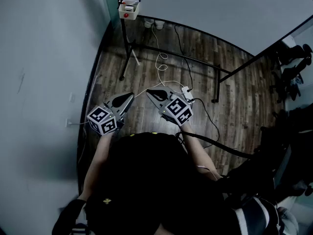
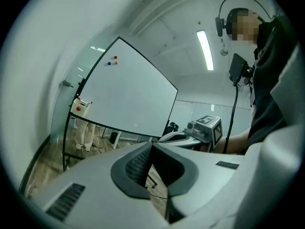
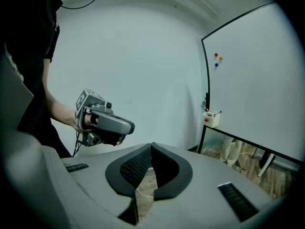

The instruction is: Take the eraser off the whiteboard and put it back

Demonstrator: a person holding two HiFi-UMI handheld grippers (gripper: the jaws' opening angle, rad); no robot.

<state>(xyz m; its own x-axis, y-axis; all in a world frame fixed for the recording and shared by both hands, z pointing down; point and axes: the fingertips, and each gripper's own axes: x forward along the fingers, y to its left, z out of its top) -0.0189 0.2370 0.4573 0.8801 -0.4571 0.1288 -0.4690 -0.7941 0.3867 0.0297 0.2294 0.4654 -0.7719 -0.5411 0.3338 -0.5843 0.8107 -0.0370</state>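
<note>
though it's white, the eraser [image 1: 129, 9] bears a red dot.

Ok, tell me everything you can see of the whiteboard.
The whiteboard is a large blank white panel in a thin dark frame, upright on a dark metal stand whose legs rest on the wood-pattern floor. Three small magnets, red, orange and blue, sit near one upper corner. A small white box with a red round spot on its front hangs at the lower corner on the same side, next to the wall.

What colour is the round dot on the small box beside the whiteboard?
Red dot; clearest in head view.
</note>
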